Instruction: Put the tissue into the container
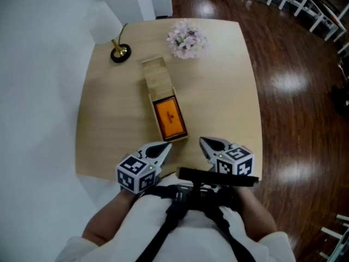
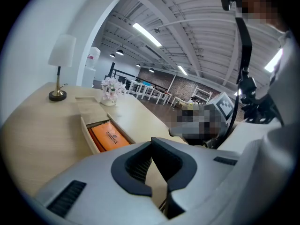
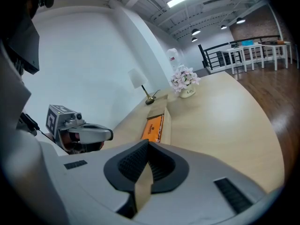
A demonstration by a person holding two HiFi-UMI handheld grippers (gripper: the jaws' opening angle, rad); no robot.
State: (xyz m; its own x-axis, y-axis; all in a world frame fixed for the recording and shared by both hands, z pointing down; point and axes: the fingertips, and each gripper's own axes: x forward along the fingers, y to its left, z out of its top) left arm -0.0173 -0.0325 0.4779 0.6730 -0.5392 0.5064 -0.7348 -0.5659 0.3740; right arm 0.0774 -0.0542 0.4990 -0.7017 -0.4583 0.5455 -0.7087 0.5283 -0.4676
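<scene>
Tabletop (image 1: 218,91) container (image 1: 155,72) holds tissue (image 1: 168,118), ahead of left gripper (image 1: 166,146) and right gripper (image 1: 204,142), jaws closed.

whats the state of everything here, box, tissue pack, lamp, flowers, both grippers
wooden box: half open
sliding lid: pulled back over the far half
orange tissue pack: lying flat inside the box
lamp: upright
flowers: standing upright
left gripper: shut, empty
right gripper: shut, empty
</scene>
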